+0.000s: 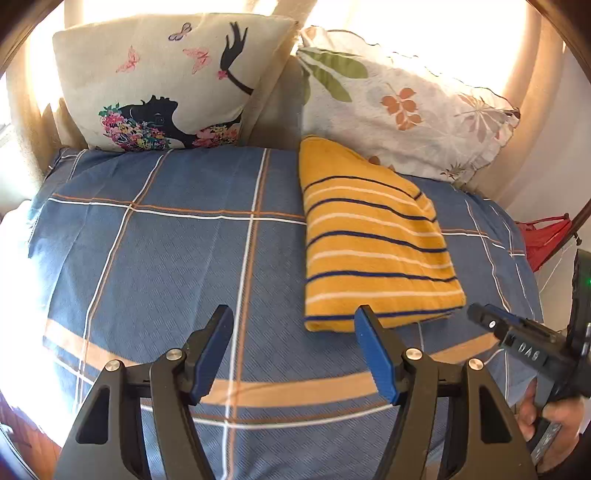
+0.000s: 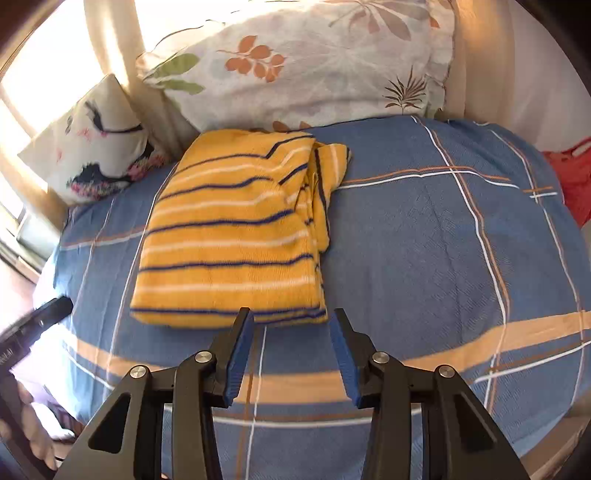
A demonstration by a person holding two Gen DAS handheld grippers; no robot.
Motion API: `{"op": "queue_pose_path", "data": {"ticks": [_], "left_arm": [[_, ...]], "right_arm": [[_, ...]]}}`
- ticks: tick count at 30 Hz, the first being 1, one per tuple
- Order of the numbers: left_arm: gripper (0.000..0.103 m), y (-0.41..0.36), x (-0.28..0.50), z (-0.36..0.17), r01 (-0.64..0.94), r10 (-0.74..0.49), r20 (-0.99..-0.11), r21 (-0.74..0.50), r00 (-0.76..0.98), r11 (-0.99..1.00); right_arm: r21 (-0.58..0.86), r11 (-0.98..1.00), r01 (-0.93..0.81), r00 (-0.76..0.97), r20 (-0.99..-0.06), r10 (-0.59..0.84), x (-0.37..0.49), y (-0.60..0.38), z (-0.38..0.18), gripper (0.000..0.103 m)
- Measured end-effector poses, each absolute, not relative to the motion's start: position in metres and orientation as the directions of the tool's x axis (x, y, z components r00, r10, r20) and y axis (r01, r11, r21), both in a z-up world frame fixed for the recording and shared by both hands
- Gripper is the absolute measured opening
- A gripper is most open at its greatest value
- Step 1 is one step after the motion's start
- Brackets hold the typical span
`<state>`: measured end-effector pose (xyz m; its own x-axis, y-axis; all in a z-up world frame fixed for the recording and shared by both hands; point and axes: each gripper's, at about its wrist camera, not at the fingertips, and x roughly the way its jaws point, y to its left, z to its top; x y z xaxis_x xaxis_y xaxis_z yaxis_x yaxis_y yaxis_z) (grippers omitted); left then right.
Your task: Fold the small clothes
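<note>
The yellow striped garment (image 2: 232,236) lies folded into a neat oblong on the bed (image 2: 424,240), its navy and white stripes running across it. Its far end lies close to the leaf-print pillow (image 2: 314,74) at the head of the bed; whether they touch cannot be told. Along its right edge, in the right wrist view, a folded sleeve or side layer bunches a little and sticks out near the top. Its near hem lies flat on the blue checked bedcover (image 1: 166,240).

The right tool (image 2: 291,350) hangs just short of that near hem, its blue-padded fingers (image 2: 240,354) spread apart with only bedcover between them; nothing is pinched. The left tool (image 1: 291,350) is spread wider still, empty too, and sits to the left of the garment's near corner, with its right finger overlapping that corner in the left wrist view. In that view the right tool's black body shows at the lower right edge, gripped by a hand (image 1: 550,424).

A cream cushion (image 1: 155,81) printed with butterflies and a dark silhouette leans beside the leaf-print pillow. Pale curtains (image 1: 424,33) glow with strong daylight behind both. Something red (image 2: 572,177) lies off the bed's right side.
</note>
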<state>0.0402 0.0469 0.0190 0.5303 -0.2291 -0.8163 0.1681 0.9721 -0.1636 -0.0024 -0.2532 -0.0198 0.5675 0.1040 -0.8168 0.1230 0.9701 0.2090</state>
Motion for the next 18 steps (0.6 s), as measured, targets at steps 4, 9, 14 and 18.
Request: {"op": "queue_pose_path", "data": {"ticks": [4,9,14,18], "left_arm": [[0.072,0.032,0.021,0.030,0.179,-0.206,-0.808,-0.126,0.552,0.976],[0.072,0.020,0.002,0.042,0.187,-0.162,-0.790,-0.061,0.591,0.980],[0.073,0.014,-0.012,0.056,0.176,-0.117,-0.756,-0.002,0.644,0.984],[0.078,0.014,-0.022,0.069,0.137,-0.069,-0.702,0.041,0.709,0.990]], "right_arm": [[0.212,0.971,0.107,0.565,-0.817,0.116,-0.019,-0.250,-0.024,0.049],[0.186,0.977,0.104,0.574,-0.813,0.093,-0.039,-0.250,-0.024,0.052],[0.167,0.981,0.099,0.583,-0.809,0.079,-0.052,-0.246,-0.025,0.055],[0.137,0.988,0.070,0.602,-0.796,0.068,-0.059,-0.235,-0.022,0.055]]}}
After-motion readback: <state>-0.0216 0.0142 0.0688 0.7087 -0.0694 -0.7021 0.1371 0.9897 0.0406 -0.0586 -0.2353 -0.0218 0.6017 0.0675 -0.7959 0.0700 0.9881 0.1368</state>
